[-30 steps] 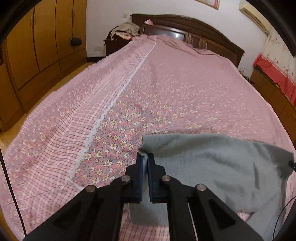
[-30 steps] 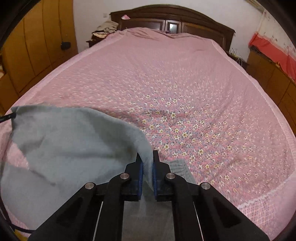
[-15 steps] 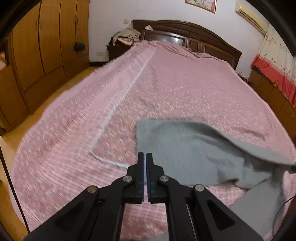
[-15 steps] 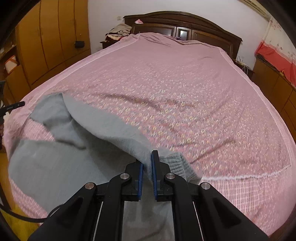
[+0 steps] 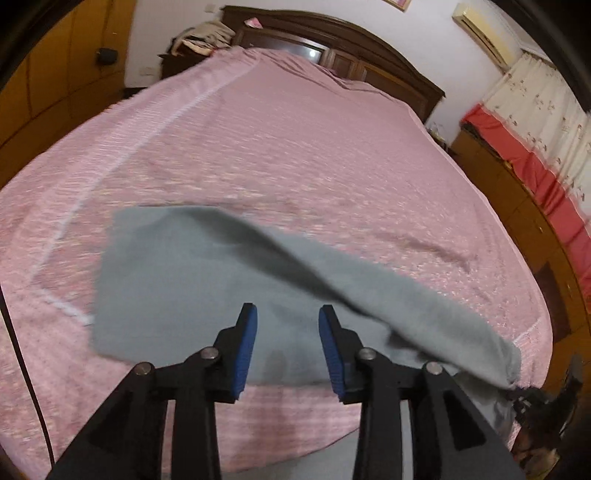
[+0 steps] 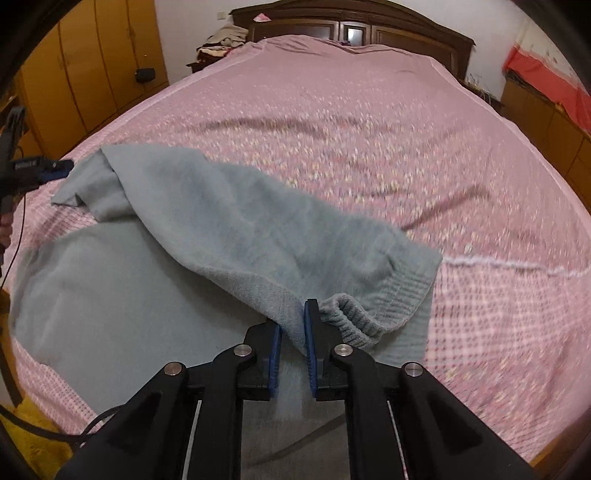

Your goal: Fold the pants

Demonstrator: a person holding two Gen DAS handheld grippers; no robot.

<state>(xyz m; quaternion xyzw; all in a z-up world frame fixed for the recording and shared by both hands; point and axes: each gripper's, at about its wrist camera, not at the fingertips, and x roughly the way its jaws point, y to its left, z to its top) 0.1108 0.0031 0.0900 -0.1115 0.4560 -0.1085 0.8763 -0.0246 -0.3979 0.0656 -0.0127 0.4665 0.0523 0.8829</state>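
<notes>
While your left gripper (image 5: 288, 332) hangs over the cloth with its two blue pads spreading apart and nothing pinched between them, your right gripper (image 6: 293, 334) has its two pads beginning to part around a fold of the one pair of grey pants (image 6: 221, 236), just beside the ribbed waistband (image 6: 373, 310). The fabric between them looks pinched. The pants lie across the lower half of both views on the single pink floral bedspread (image 5: 295, 147). One dark wooden headboard (image 6: 351, 26) fills the top centre, and orange wardrobes (image 6: 92, 66) stand at upper left.
</notes>
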